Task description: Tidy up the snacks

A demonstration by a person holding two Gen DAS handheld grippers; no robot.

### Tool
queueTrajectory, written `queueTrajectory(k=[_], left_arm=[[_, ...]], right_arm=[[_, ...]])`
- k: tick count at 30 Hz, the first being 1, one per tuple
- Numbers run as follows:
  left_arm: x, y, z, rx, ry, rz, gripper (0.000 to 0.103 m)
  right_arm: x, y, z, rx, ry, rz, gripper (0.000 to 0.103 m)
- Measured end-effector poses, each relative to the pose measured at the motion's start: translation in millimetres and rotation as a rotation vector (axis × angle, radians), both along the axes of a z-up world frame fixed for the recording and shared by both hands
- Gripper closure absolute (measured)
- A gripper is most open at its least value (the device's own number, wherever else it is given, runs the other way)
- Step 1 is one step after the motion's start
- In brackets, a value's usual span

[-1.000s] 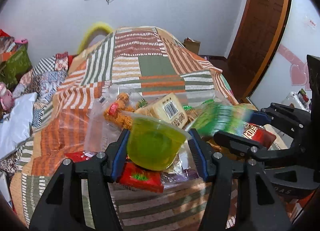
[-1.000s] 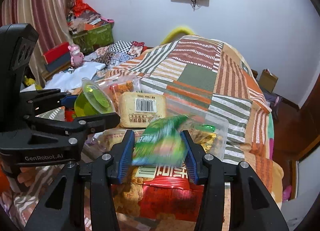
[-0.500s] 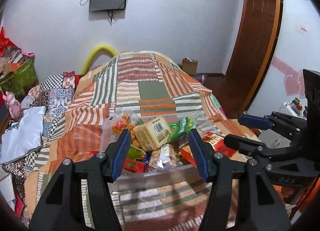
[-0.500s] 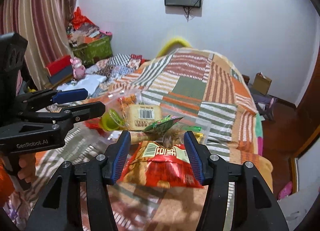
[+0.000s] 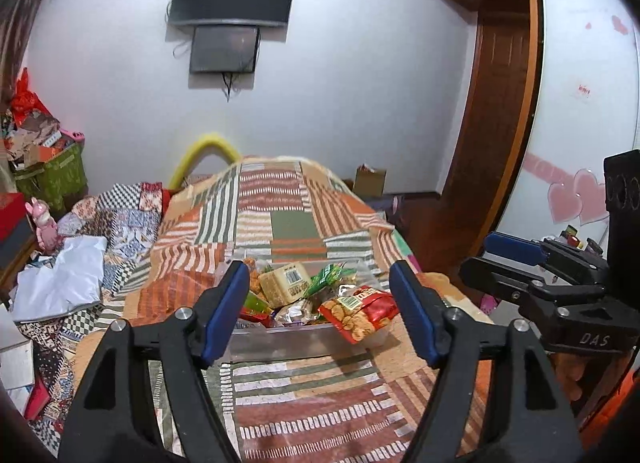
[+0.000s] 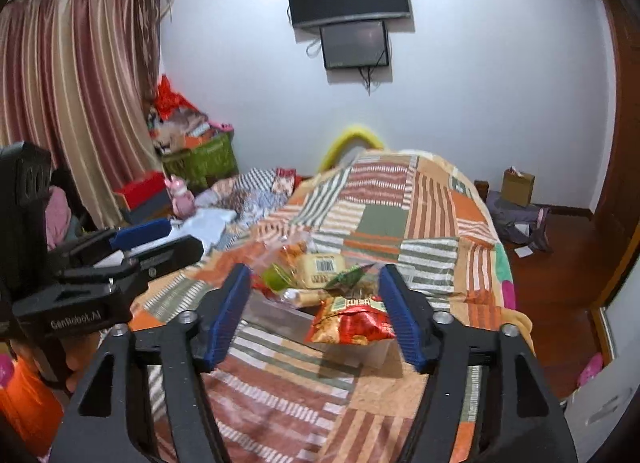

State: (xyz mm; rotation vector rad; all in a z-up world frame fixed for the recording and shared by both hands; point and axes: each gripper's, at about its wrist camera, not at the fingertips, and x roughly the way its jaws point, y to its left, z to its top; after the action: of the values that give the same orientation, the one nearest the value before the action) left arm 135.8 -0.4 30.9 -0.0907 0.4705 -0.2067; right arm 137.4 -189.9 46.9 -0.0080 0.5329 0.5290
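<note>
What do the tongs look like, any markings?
Both are black plastic, with triangular cut-outs, silver screws and ribbed blue pads. The left tongs read "GenRobot.AI" on the side, seen from the right camera; the right tongs read "DAS". No cables or sleeves visible.

Each hand-held gripper is matte black plastic — the left hand-held gripper (image 5: 320, 315) and the right hand-held gripper (image 6: 316, 315) alike. Ribbed blue pads (image 5: 224, 311) line the fingers, with silver screws behind. White lettering marks the bodies — "GenRobot.AI" and "DAS".
</note>
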Motion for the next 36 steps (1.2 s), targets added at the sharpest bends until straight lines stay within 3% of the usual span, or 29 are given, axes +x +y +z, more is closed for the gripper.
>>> queueTrajectory(k=[2, 6, 8, 12, 36], left_arm=[[-9.5, 0.4, 5.2, -0.007, -0.012, 0.002, 0.021], [-28.6, 1.8, 14.3, -0.004, -0.058, 0.024, 0.017], [-37.7, 2.4, 17.2, -0.001, -0.079, 0.042, 0.006], [-48.2, 0.8, 20.5, 0.009, -0.102, 0.056, 0.004], [-57.5, 2.6, 16.6, 0.012, -0.104, 0.067, 0.002]], right_arm=[[-8.2, -1.4, 4.1, 0.017, -0.014, -0.003, 0.029], [-20.6, -4.8, 10.6, 0.042, -0.044, -0.019, 0.017], [-25.2, -4.6, 12.3, 0.04, -0.06, -0.027, 0.014], [-32.9, -4.7, 13.2, 0.04, -0.079, -0.039, 0.004], [-48.5, -8.4, 9.0, 0.046, -0.101, -0.049, 0.002]])
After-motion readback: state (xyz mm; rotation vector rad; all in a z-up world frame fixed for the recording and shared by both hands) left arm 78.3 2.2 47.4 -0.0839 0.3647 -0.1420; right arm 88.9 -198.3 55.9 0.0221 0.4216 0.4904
